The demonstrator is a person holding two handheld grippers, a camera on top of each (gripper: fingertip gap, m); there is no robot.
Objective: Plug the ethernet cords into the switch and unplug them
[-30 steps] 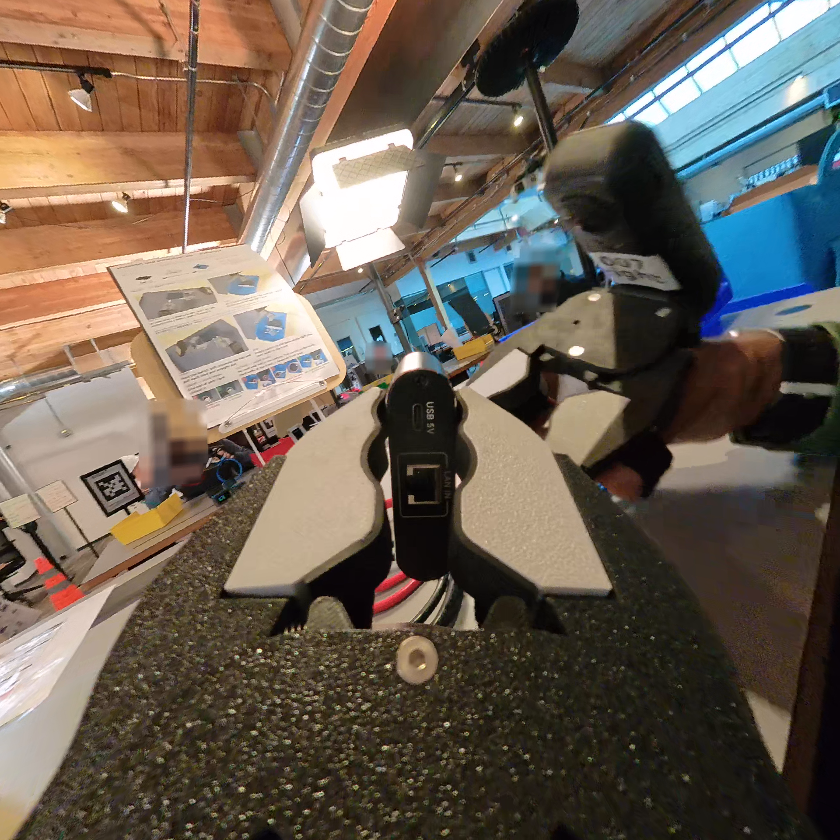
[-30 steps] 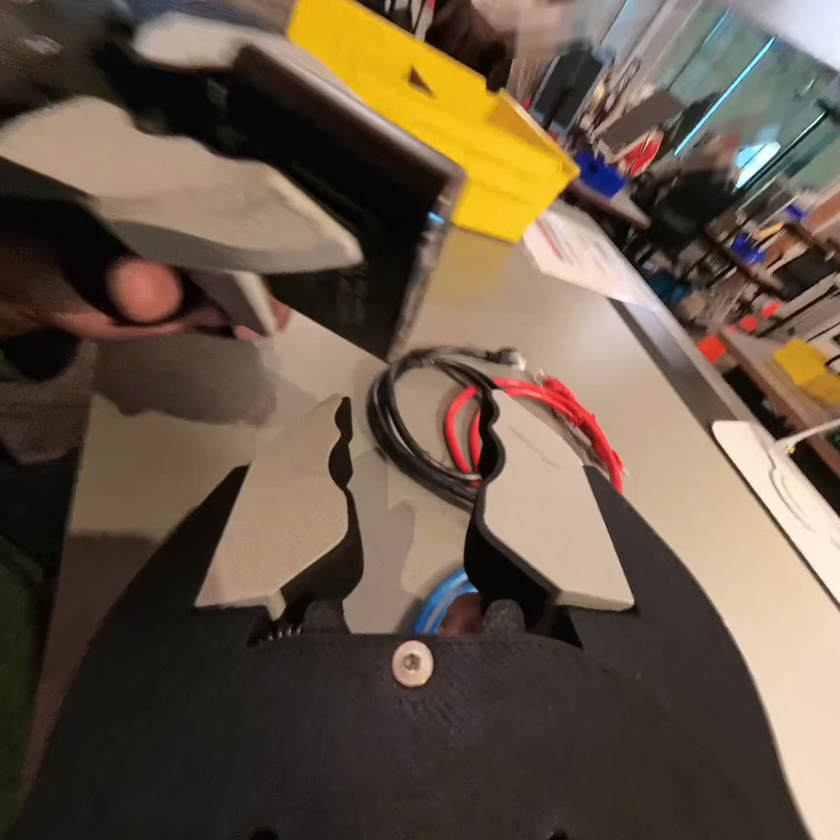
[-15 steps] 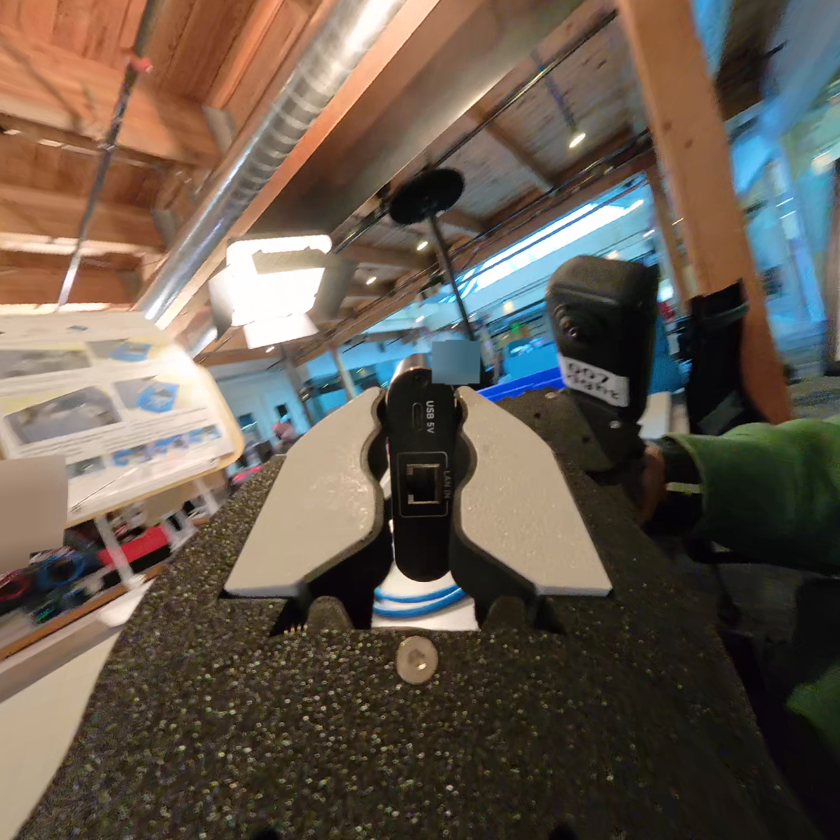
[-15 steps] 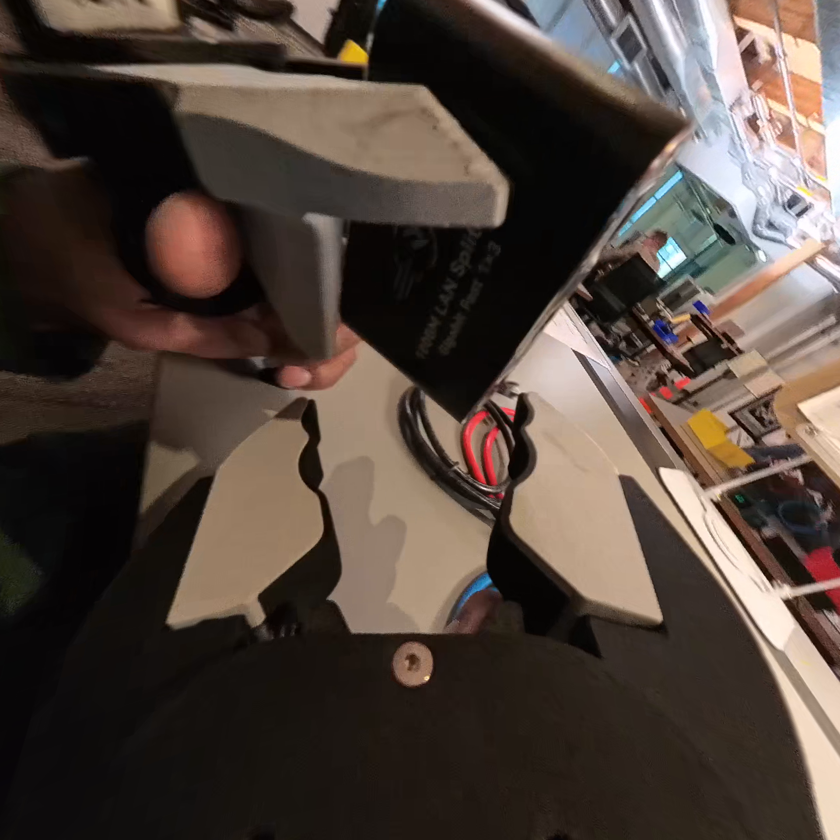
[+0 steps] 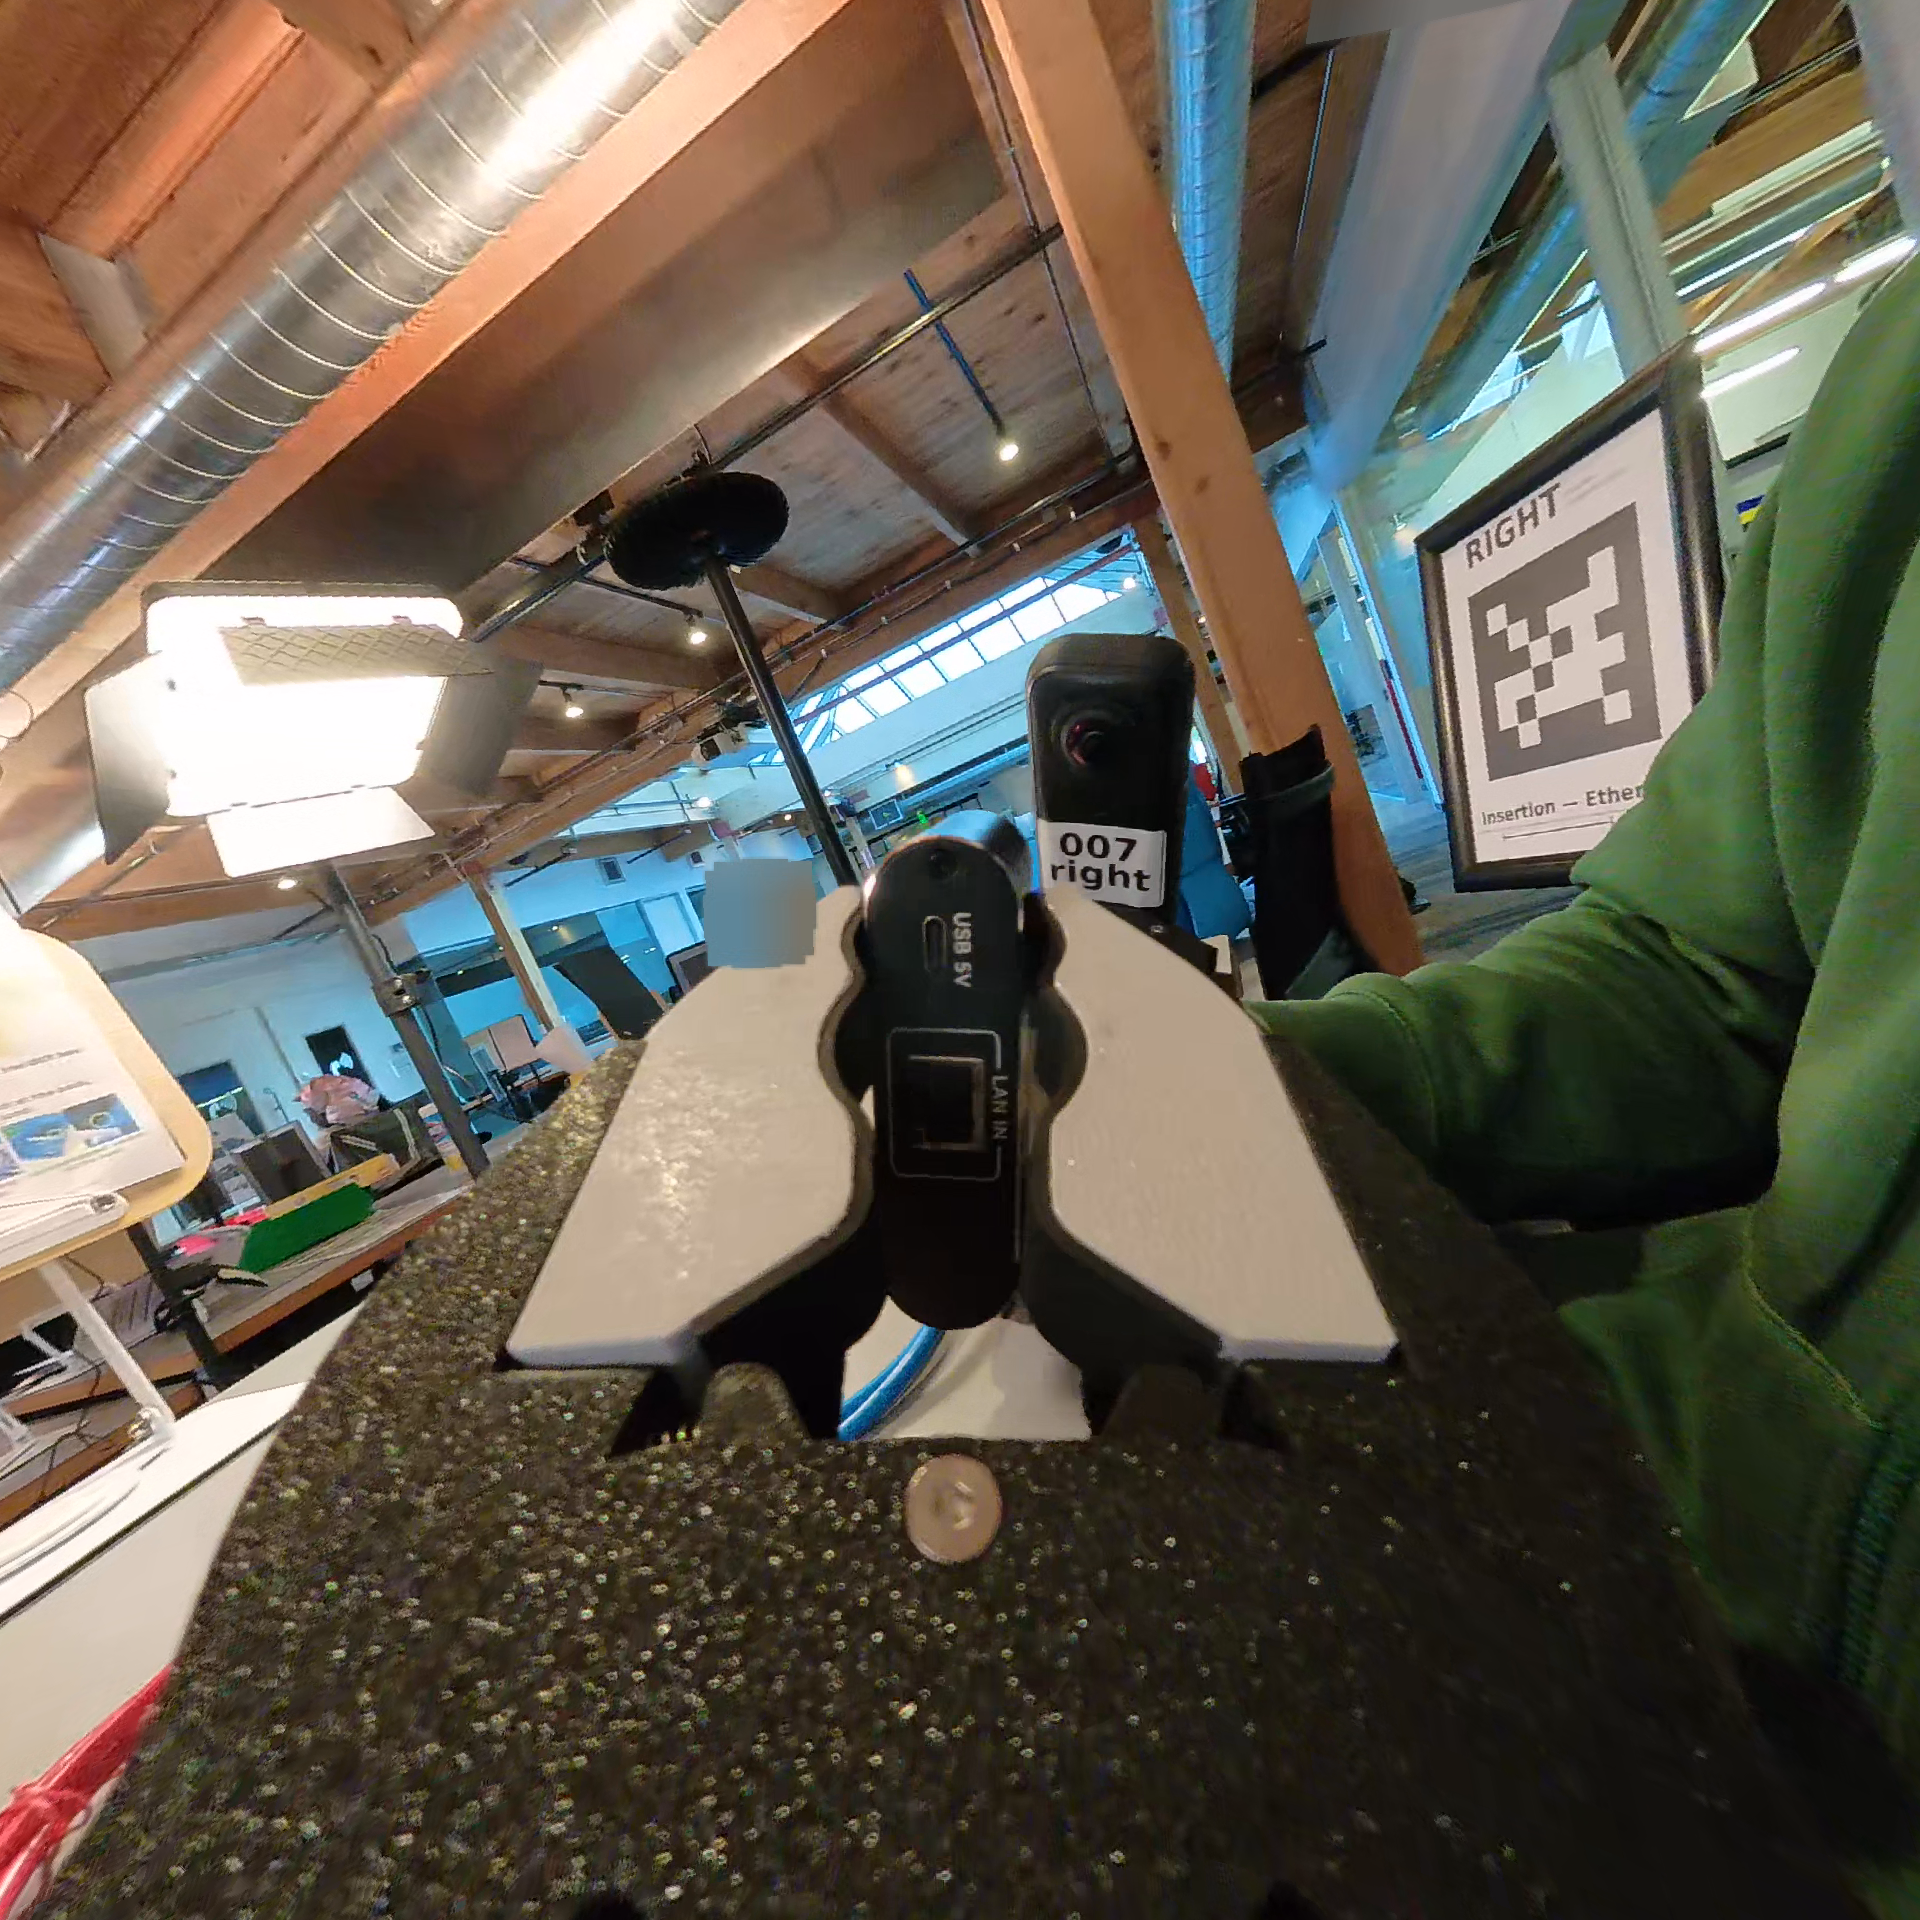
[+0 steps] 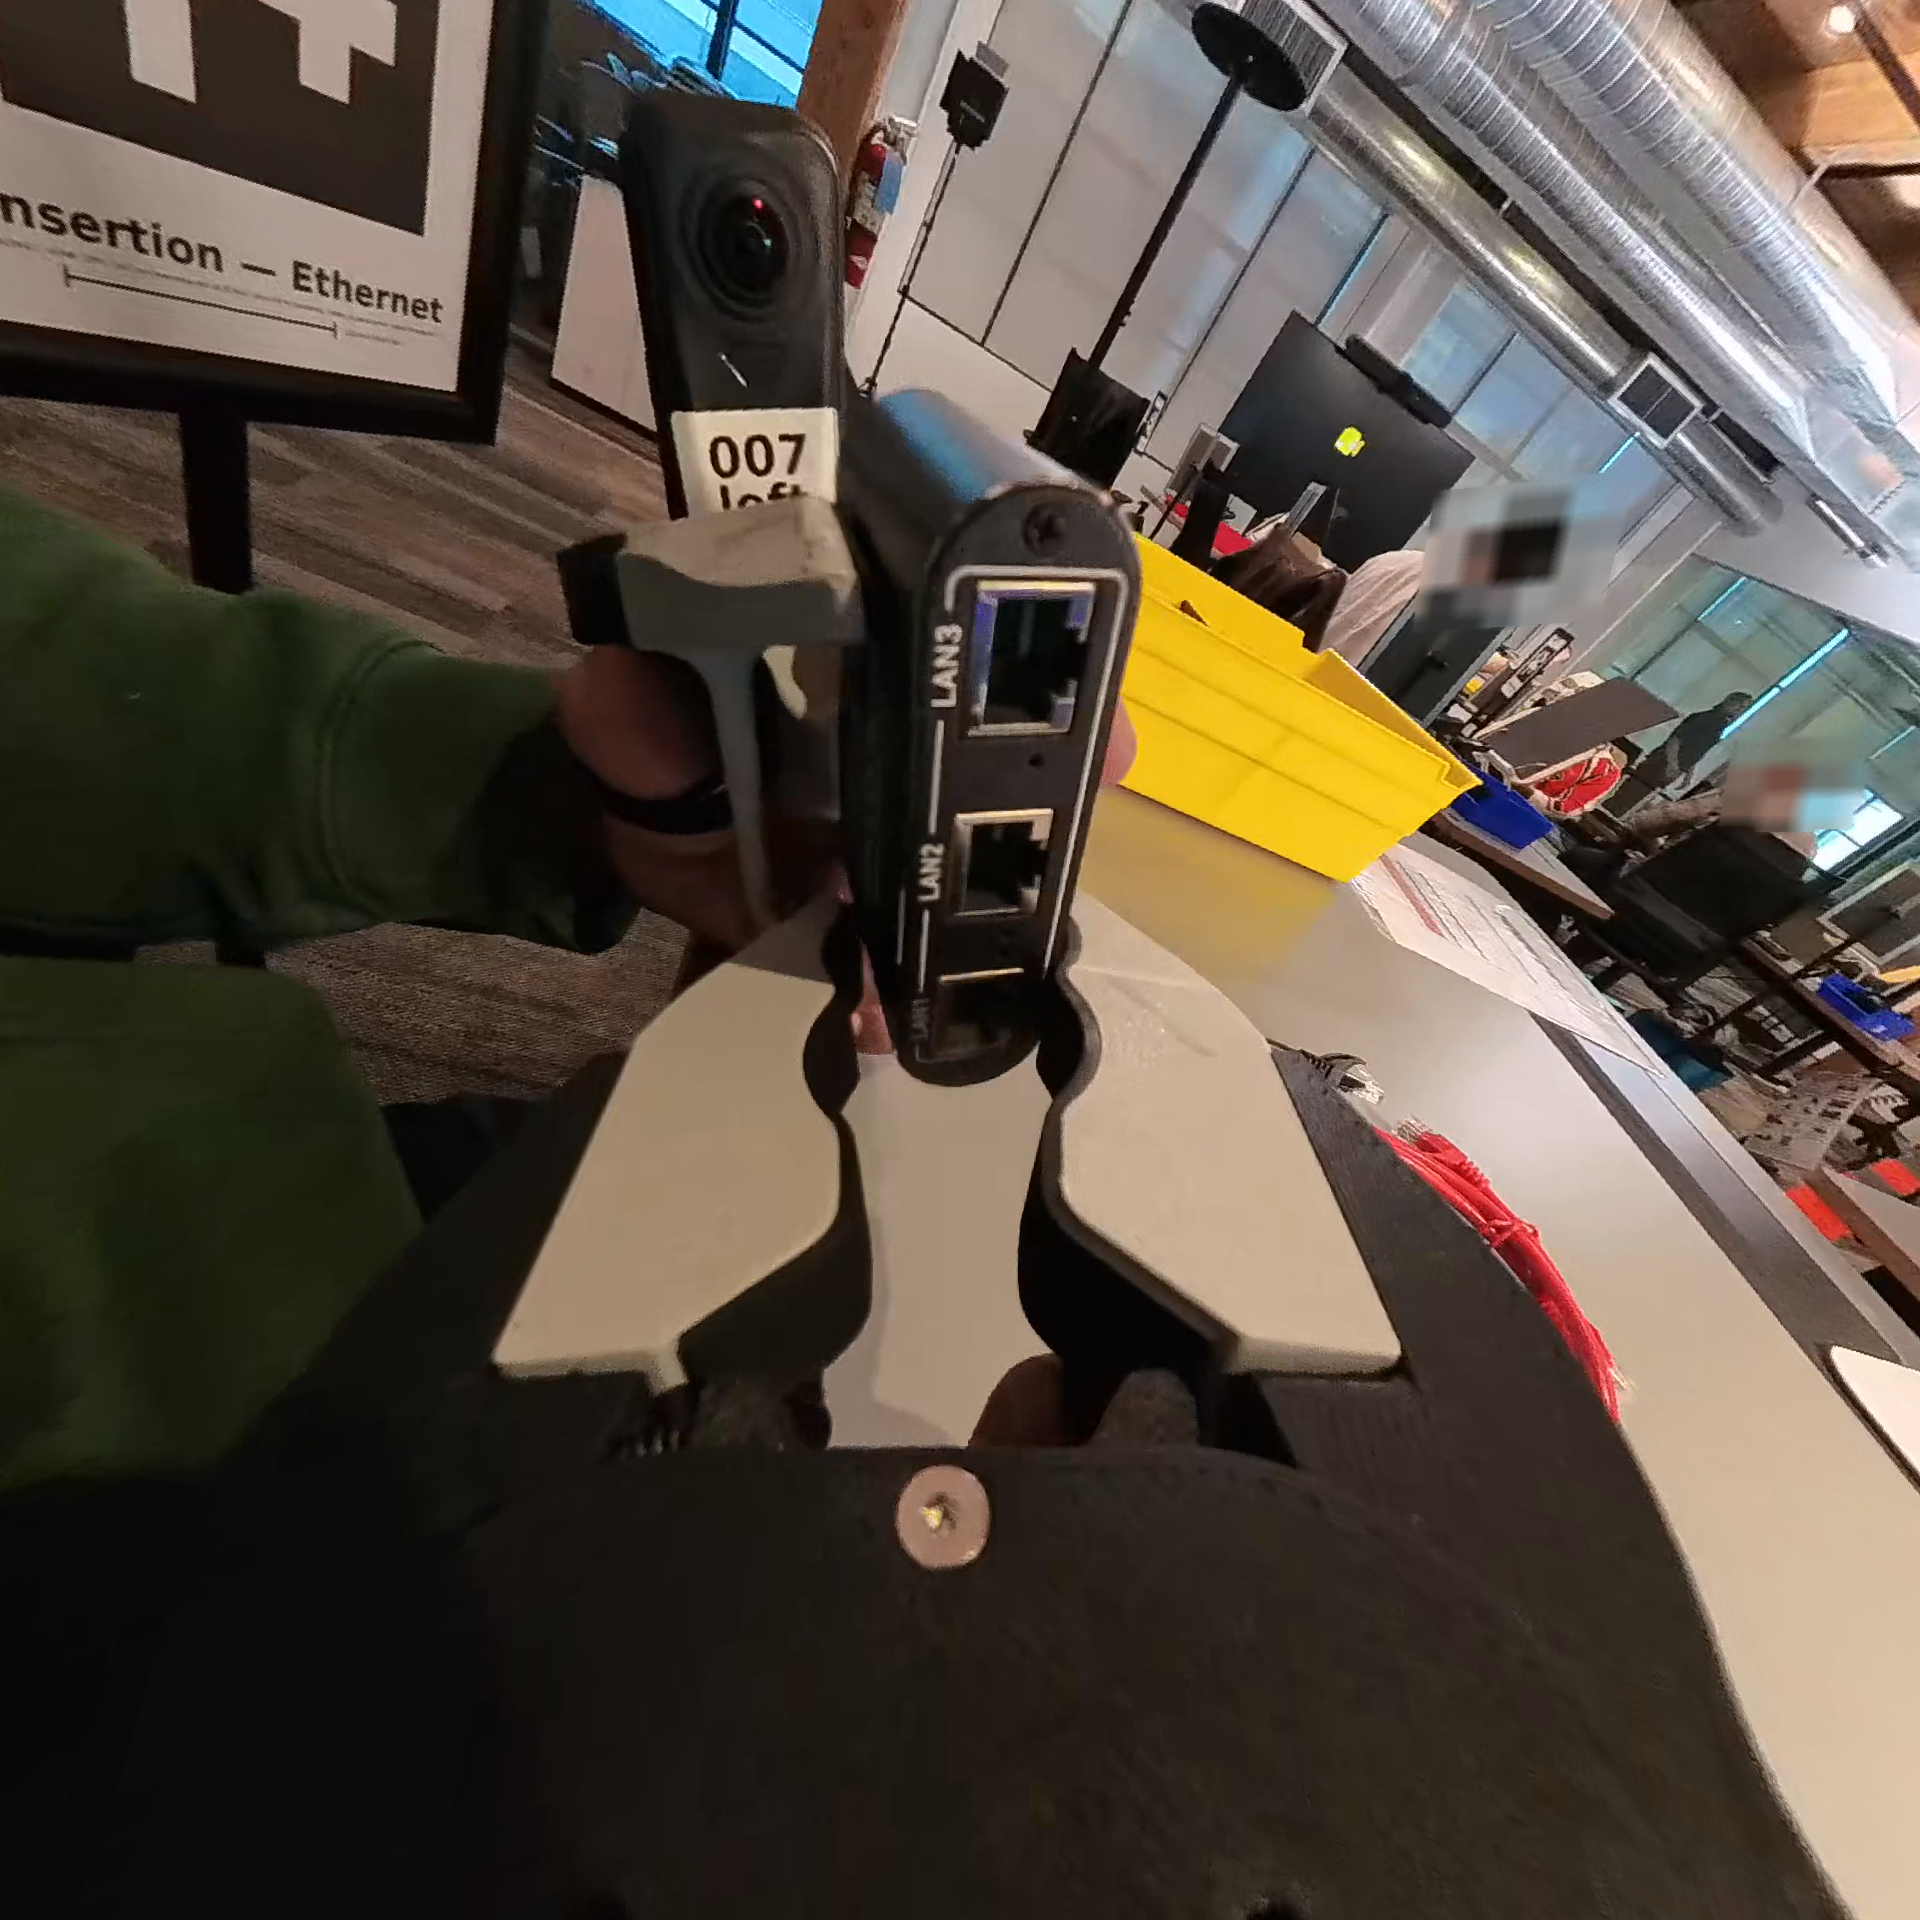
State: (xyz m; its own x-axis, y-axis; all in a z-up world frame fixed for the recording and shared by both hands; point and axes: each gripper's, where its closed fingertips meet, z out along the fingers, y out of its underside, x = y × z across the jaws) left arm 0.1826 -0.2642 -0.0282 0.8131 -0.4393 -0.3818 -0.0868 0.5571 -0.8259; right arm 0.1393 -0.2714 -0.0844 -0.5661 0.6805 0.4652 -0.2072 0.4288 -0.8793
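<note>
On my left, the left gripper (image 5: 940, 1049) has its jaws clamped on the black switch (image 5: 943, 1101), held upright in the air with its single-port end toward that camera. From the right wrist view the switch's other end shows three ports, all empty, so no cord is plugged in yet and, as I judge it, the whole plug-and-unplug cycle is left to do. My right gripper (image 6: 945, 1049) has its jaws parted with the lower tip of the switch between them; I cannot tell whether they touch it. Further right, the red cord (image 6: 1507, 1236) lies on the grey surface (image 6: 1455, 1039), well apart from the switch, near a yellow bin (image 6: 1268, 748).
</note>
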